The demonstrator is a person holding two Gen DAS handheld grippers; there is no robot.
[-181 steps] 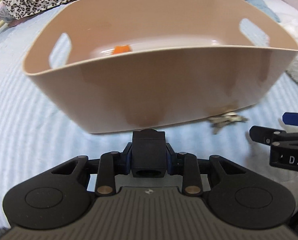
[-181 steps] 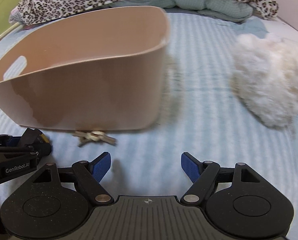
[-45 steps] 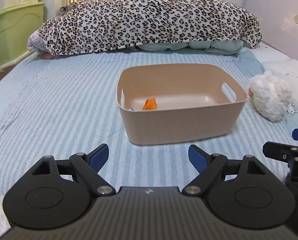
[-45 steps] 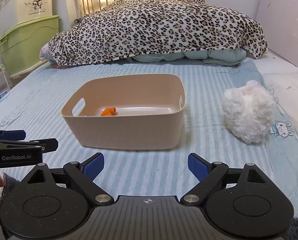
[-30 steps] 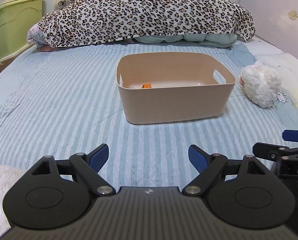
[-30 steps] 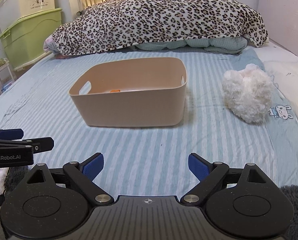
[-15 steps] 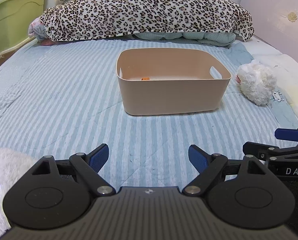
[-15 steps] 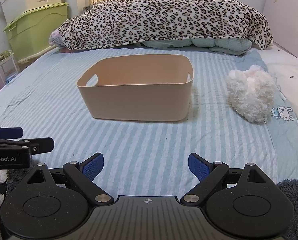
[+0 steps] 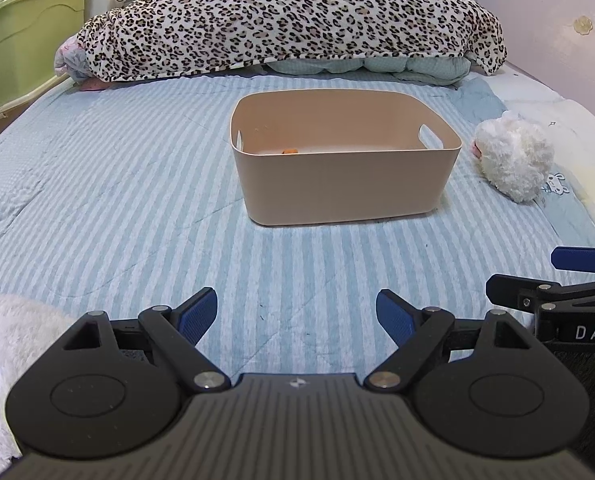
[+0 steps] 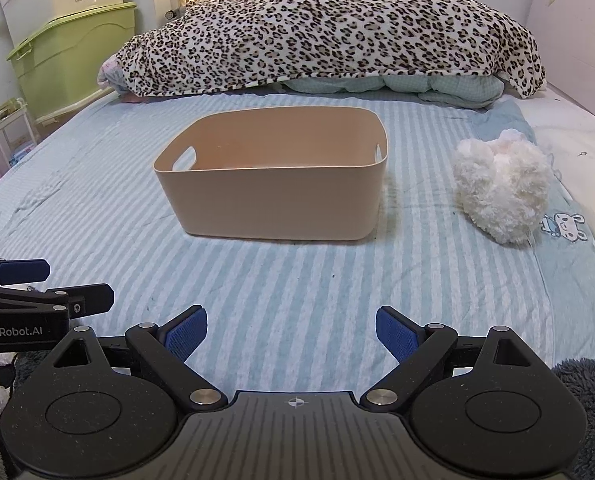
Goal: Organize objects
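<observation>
Here, the left gripper (image 9: 297,312) hung low over the foot of the bed (image 9: 109,200), its blue-padded fingers (image 9: 196,315) spread wide with nothing between them; beside it the right gripper (image 10: 291,330) was likewise parted and empty. Each showed at the edge of the other's view, the two level and near one another, both well apart from the tan plastic bin (image 9: 345,184) that sat upright in the middle of the blue-striped sheet. A small orange item (image 9: 289,151) lay on the bin's floor against its left side, what it was too small to tell. A white plush toy (image 10: 501,192) rested on the sheet just right of the bin, not touching it. Behind, a leopard-print blanket (image 10: 329,28) was heaped across the head of the bed, and green storage boxes (image 10: 69,60) were stacked at the far left.
</observation>
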